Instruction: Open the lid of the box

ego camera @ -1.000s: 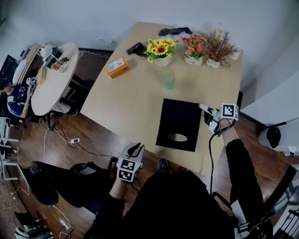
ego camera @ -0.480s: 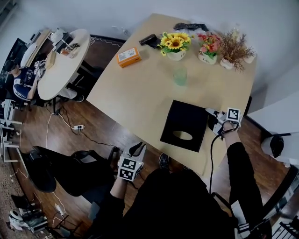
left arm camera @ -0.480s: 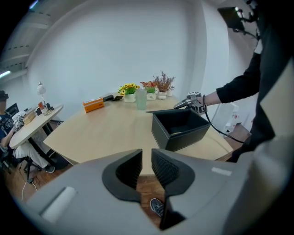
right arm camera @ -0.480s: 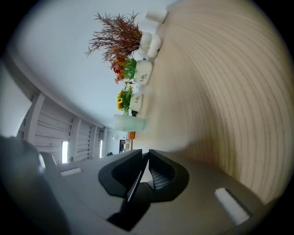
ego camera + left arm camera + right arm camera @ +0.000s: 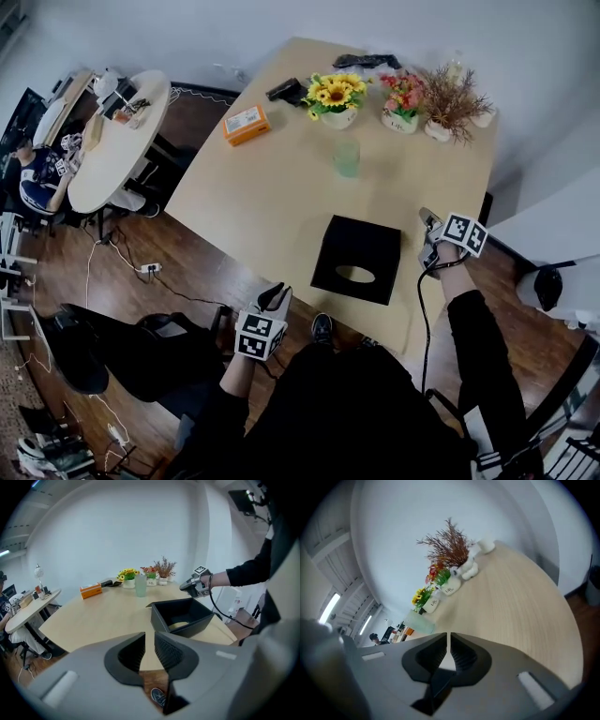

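Box (image 5: 361,246), black and square, sits on the pale wooden desk (image 5: 272,192) near its front edge. A pale oval shows in its upper face. From the left claw's view its top looks open, with dark walls round the oval.

Left claw (image 5: 273,297) is held off the desk, in front of the near edge and over the wooden floor. It points toward the box and is apart from it. Its jaws stand together with only a thin slit, and nothing is between them.

Right claw (image 5: 427,217) is held just beside the box's right side, above the desk's right margin, and does not appear to touch the box. Its jaws are closing, almost together, with nothing between them.

Far half of the desk:
- a green cup (image 5: 346,157) beyond the box
- a pot of sunflowers (image 5: 335,97)
- a pot of pink flowers (image 5: 401,101)
- a pot of dry twigs (image 5: 450,98)
- an orange carton (image 5: 246,124) near the left edge

A round table (image 5: 112,141) stands well apart at the left.
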`<action>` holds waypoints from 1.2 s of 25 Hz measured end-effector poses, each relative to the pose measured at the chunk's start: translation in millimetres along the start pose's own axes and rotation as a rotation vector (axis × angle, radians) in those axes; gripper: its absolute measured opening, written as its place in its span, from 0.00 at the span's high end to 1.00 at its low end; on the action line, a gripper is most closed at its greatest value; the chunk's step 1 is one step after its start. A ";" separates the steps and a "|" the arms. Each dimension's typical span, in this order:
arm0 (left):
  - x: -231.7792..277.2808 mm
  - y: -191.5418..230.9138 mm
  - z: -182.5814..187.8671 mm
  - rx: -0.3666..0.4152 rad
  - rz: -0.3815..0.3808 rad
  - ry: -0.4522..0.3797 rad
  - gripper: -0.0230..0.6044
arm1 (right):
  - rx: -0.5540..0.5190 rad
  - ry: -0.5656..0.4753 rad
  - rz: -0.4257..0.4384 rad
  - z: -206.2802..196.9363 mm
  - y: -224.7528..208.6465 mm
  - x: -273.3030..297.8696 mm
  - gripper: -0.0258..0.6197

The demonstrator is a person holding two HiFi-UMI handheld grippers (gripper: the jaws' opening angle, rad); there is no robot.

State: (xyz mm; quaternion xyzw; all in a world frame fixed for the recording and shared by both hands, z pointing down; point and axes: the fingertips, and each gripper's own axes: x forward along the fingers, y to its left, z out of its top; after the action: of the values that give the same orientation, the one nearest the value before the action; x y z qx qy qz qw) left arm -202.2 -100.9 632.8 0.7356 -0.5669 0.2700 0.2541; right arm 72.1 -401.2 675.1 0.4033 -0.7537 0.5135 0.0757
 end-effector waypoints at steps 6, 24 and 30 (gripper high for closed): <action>5.7 -20.3 32.6 0.066 -0.051 -0.073 0.89 | -0.322 -0.086 -0.043 3.1 52.5 -40.3 0.96; -23.2 -107.5 138.1 0.132 -0.257 -0.371 0.89 | -1.039 -0.520 0.007 -66.4 204.2 -216.7 0.90; -47.1 -103.9 156.5 0.110 -0.224 -0.483 0.90 | -1.077 -0.624 0.013 -75.7 219.5 -240.8 0.95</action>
State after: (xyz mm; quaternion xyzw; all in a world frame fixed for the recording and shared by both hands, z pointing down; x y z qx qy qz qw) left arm -94.1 -150.8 480.1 0.8495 -0.5107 0.0873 0.0996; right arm 58.6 -177.9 426.4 0.4352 -0.8958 -0.0804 0.0416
